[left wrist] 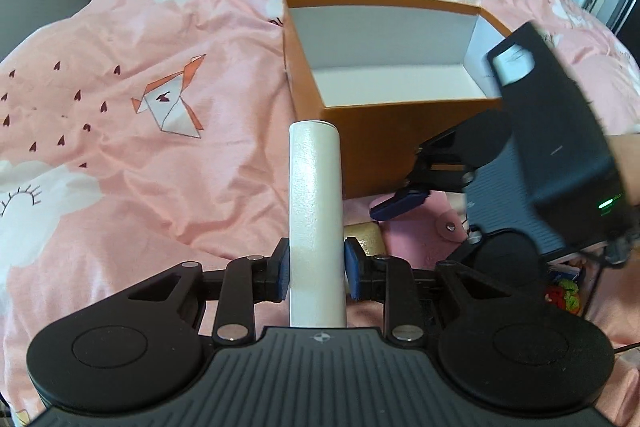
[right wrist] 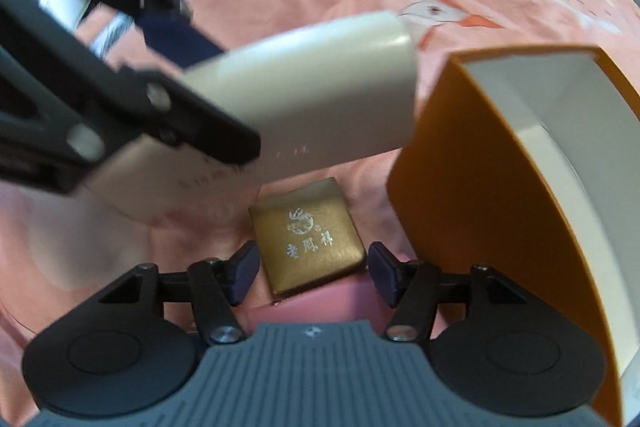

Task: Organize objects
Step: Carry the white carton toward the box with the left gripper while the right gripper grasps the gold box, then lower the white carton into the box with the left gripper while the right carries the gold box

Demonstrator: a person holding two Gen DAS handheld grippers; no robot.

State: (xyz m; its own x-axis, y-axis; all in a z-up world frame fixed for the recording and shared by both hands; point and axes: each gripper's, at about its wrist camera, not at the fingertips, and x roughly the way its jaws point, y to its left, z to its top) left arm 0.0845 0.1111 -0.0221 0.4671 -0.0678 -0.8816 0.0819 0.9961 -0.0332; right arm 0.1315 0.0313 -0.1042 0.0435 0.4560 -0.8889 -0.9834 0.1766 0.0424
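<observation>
Left wrist view: we are gripping a white cylindrical tube [left wrist: 316,203] in our left gripper [left wrist: 316,269], both blue pads pressing against its sides while the tube is pointing away from us toward the orange box [left wrist: 384,151]. That box is sitting open on the pink bedspread [left wrist: 140,75], its white inside showing nothing in it, and the tube's far end is reaching just short of the box's near left corner. Our right gripper [left wrist: 424,195] is hovering to the right, in front of the box's near wall, with one blue pad showing; from here we cannot tell how wide its fingers are standing. Beneath it a gold box [left wrist: 366,237] and a pink pouch [left wrist: 424,235] are lying on the bedspread, partly hidden. Right wrist view: we are holding our right gripper [right wrist: 312,273] with its fingers spread apart and clasping nothing, the pads flanking the gold box [right wrist: 312,237] without touching it. The gold box is resting partly on the pink pouch [right wrist: 316,307], just beside the orange box's [right wrist: 480,211] outer wall. Above it, our left gripper [right wrist: 188,79] is carrying the white tube [right wrist: 320,87] across the upper left, blurred.
</observation>
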